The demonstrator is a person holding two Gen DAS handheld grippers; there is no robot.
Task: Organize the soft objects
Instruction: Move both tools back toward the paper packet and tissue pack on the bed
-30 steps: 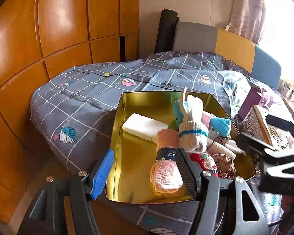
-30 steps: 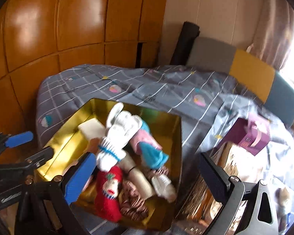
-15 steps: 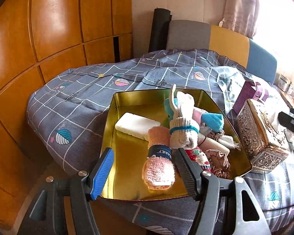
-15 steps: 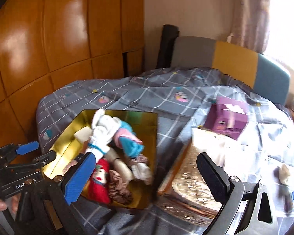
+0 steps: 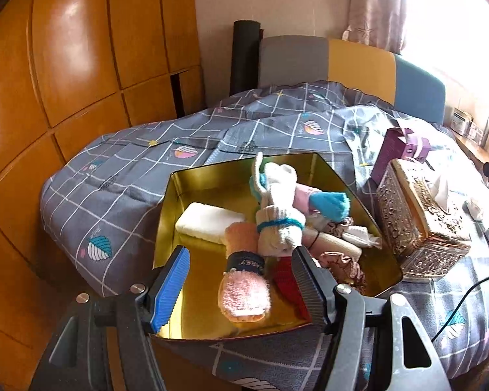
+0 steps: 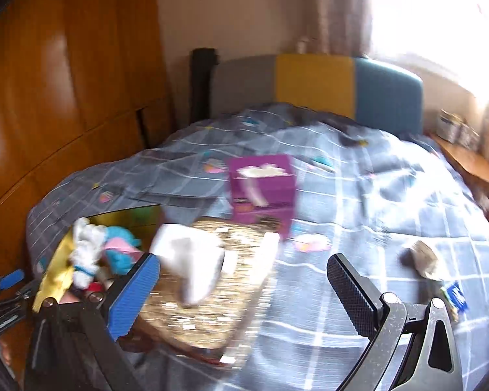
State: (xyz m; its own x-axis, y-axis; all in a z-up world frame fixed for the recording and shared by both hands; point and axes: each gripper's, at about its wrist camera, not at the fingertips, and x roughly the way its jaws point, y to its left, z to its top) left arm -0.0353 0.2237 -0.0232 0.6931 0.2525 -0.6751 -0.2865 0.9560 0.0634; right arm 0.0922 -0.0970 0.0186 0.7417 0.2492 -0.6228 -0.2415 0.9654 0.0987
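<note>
Judging by the gold tin (image 5: 212,176) on the bed (image 5: 120,176), I reckon most sorting is done: the pink sock roll (image 5: 244,277), white bundle (image 5: 278,224) and white towel (image 5: 208,221) lie inside. My left tool (image 5: 241,290) hangs spread and empty over its near edge. My right tool (image 6: 244,296) is spread too, near the ornate box (image 6: 208,293); a small greyish item (image 6: 423,260), blurred, lies loose on the bed.
</note>
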